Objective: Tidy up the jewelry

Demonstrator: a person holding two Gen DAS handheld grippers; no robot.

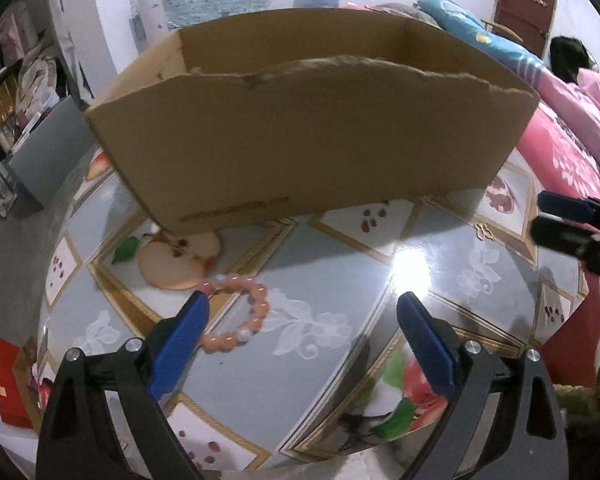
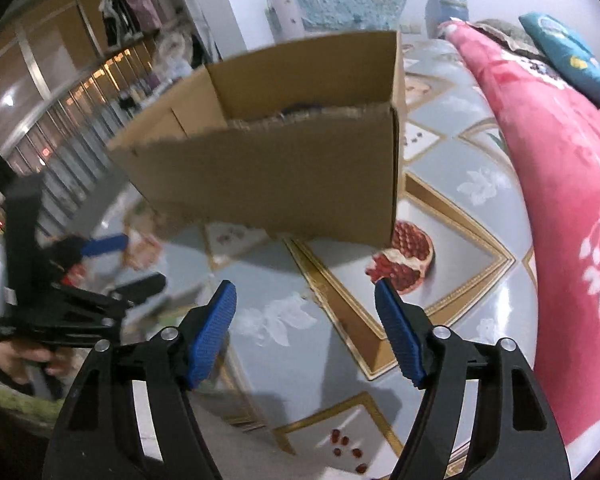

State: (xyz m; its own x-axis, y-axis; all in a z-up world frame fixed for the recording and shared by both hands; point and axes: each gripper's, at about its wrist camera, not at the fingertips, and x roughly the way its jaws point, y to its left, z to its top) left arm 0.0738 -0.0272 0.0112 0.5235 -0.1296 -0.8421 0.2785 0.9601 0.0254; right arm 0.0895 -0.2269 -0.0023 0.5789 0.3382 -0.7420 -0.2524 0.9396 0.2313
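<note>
Behind the bracelet [image 1: 236,312] stands a cardboard box [image 1: 312,132].

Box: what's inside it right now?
The right wrist view shows only a dark, blurred shape just over the box's torn near rim; I cannot tell what it is. The near wall hides the floor. The bracelet lies outside, on the table.

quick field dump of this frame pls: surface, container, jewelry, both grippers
surface: glossy table with a grey-blue fruit-and-flower print
container: open brown cardboard box, torn front rim, standing on the table
jewelry: pink beaded bracelet, flat on the table in front of the box, partly behind the left gripper's left finger
left gripper: open, nothing between the fingers
right gripper: open, empty, over bare table
box contents: cannot tell
</note>
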